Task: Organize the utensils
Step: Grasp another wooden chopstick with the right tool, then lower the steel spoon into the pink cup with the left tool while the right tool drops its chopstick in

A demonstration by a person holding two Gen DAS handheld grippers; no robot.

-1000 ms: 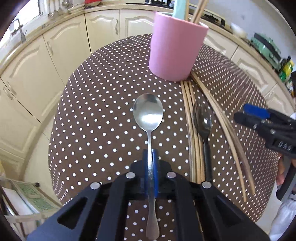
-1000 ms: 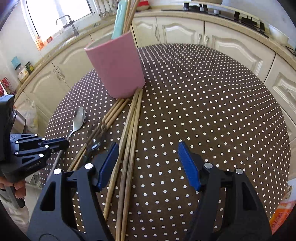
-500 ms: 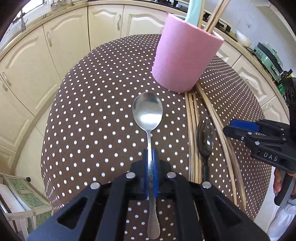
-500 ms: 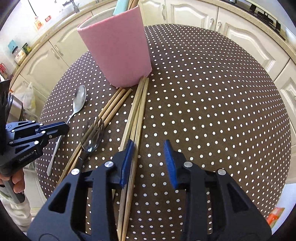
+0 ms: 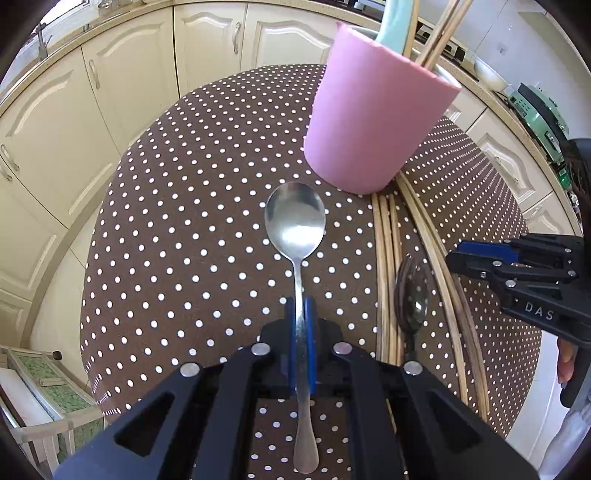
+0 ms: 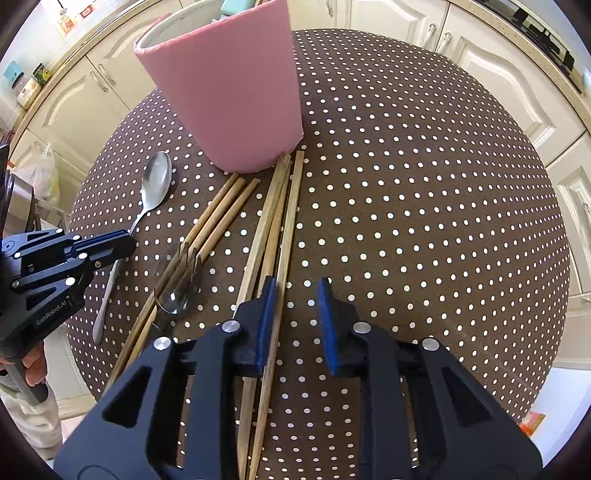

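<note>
While clamping, left gripper [image 5: 302, 321] on spoon [image 5: 295, 225]

Two black plastic grippers, left gripper [image 5: 302, 325] and right gripper [image 6: 295, 314], blue pads [image 6: 266, 317] inside, shiny round screws [image 5: 261, 348], white letters on the sides, light trousers [image 6: 33, 417]

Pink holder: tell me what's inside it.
The pink holder holds a pale teal utensil handle and wooden chopsticks sticking out; its wall hides anything lower.

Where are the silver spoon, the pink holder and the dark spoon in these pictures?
silver spoon [image 5: 295, 221]: left wrist view, on its bowl.
pink holder [image 6: 229, 96]: right wrist view, on its side wall.
dark spoon [image 5: 413, 299]: left wrist view, on its bowl.
</note>
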